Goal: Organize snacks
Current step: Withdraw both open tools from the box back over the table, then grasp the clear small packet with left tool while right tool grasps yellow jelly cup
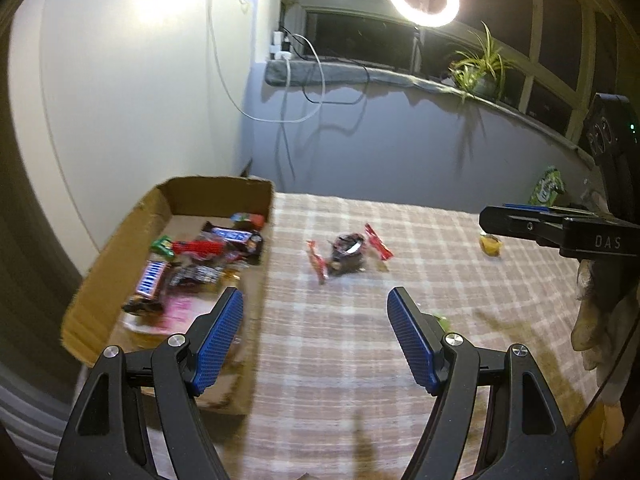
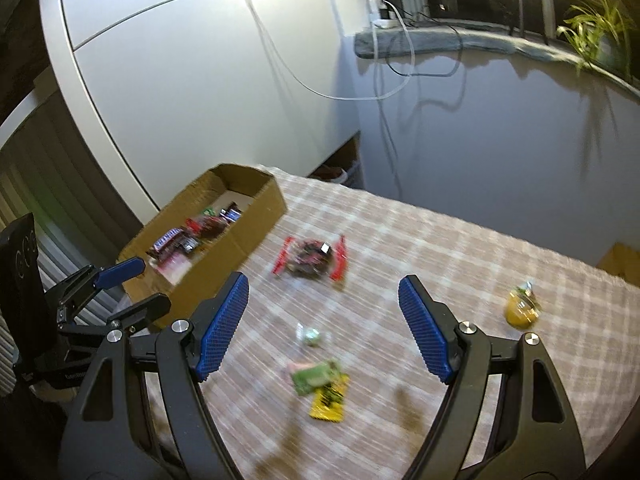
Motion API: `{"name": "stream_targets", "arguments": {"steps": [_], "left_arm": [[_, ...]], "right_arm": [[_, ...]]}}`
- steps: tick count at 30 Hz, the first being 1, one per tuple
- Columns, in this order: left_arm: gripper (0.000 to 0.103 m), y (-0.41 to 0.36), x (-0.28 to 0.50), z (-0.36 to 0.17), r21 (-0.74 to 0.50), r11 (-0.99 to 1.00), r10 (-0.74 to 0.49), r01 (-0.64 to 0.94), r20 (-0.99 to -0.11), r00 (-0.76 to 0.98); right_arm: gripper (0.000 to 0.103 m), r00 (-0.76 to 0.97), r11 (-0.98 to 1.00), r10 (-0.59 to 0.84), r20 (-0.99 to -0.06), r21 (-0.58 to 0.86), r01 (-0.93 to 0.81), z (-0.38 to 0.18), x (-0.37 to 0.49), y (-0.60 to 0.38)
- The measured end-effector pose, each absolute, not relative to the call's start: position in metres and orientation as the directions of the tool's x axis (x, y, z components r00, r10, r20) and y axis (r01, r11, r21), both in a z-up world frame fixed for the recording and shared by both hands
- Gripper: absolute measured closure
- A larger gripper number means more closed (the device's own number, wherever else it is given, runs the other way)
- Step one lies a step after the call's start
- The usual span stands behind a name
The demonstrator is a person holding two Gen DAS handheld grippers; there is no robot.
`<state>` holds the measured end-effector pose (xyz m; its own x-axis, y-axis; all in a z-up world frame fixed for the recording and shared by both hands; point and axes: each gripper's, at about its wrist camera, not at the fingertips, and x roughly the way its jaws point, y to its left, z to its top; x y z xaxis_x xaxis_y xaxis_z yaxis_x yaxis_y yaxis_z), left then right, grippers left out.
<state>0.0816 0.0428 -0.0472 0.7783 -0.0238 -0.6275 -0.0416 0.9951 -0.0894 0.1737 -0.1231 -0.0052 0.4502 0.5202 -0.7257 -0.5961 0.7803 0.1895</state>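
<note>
Both jaws stand wide with nothing between them. The left gripper [image 1: 316, 332] hangs over the near left part of the table [image 1: 420, 360], by the box. The right gripper [image 2: 322, 328] hangs over the near middle of the table, above some loose snacks.

The table has a checked cloth on it. A cardboard box [image 2: 256, 236] sits along the left edge, reaching toward the far left corner. Many snack bars [image 1: 200, 256] lie piled inside it, some blue, some red, some dark.

Out on the cloth, near the middle and just beside the box, lies a dark wrapped snack [image 2: 310, 258] with a red stick [image 2: 340, 258] on each side of it. Nearer the close edge lies a green packet [image 2: 314, 376] touching a yellow packet [image 2: 328, 402]. A small pale sweet [image 2: 310, 336] sits between those and the dark snack. A small yellow snack [image 2: 520, 308] sits alone toward the right edge. A green bag [image 1: 546, 190] sits at the far right corner.
</note>
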Motion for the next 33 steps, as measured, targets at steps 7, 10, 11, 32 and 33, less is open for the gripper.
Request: {"name": "stream_targets", "arguments": {"steps": [7,10,11,32,33], "left_arm": [[0.029,0.027,0.094,-0.061,-0.119,0.993,-0.088,0.013,-0.661,0.746],[0.037,0.019,0.101,-0.067,-0.117,0.992,-0.106,0.037,-0.672,0.733],[0.042,0.016,0.104,-0.069,-0.119,0.992,-0.113,0.044,-0.678,0.727],[0.059,-0.023,0.155,-0.107,-0.1,0.984,-0.171,0.149,-0.77,0.615],[0.06,-0.024,0.157,-0.109,-0.095,0.983,-0.171,0.155,-0.774,0.609]], "right_arm": [[0.023,0.441,0.798,0.471,-0.764,0.155,-0.582,-0.031,0.167,-0.152],[0.023,0.444,0.803,0.451,-0.774,0.134,-0.581,-0.039,0.165,-0.164],[0.023,0.451,0.807,0.435,-0.779,0.116,-0.579,-0.043,0.164,-0.171],[0.024,0.506,0.891,0.272,-0.818,0.016,-0.453,-0.089,0.258,-0.231],[0.027,0.502,0.891,0.27,-0.822,0.015,-0.454,-0.092,0.261,-0.23]]}}
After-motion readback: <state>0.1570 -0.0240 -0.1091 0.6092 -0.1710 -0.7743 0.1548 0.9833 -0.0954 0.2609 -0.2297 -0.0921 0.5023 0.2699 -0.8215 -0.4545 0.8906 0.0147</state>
